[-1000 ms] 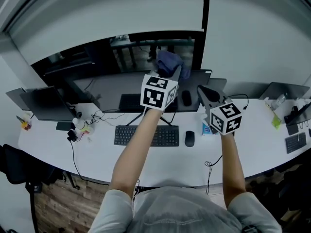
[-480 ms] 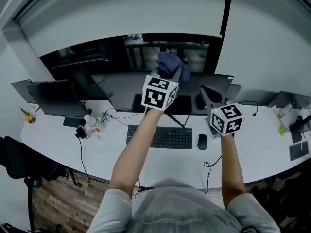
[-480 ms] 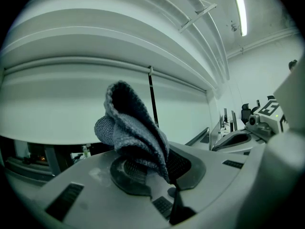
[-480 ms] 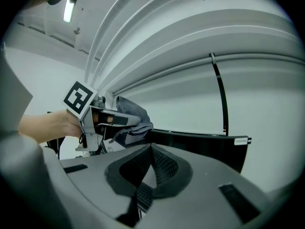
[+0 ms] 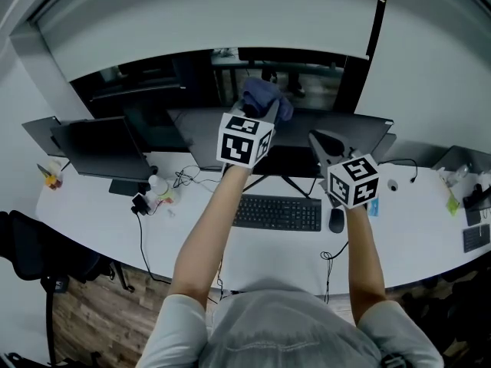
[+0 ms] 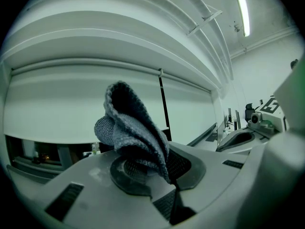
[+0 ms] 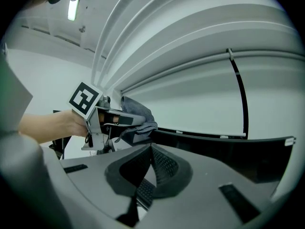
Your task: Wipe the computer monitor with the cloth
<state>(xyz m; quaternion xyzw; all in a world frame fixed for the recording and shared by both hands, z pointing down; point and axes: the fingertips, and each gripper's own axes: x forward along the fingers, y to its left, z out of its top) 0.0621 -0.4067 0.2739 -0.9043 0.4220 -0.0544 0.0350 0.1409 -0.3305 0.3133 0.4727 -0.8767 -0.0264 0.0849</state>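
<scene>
Left gripper (image 5: 268, 115) edged left, cloth (image 5: 265, 96) pinched in jaws

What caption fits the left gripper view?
Left claw shut on a bunched cloth, held up before a white roller blind.

— What's moved?
— The left claw (image 5: 268, 110) takes the cloth (image 5: 262, 96) leftward along the monitor (image 5: 349, 133) top, from its right part toward the middle.
— And the other?
— The right claw (image 5: 316, 138) drifts along, now above the mouse (image 5: 335, 221).
</scene>
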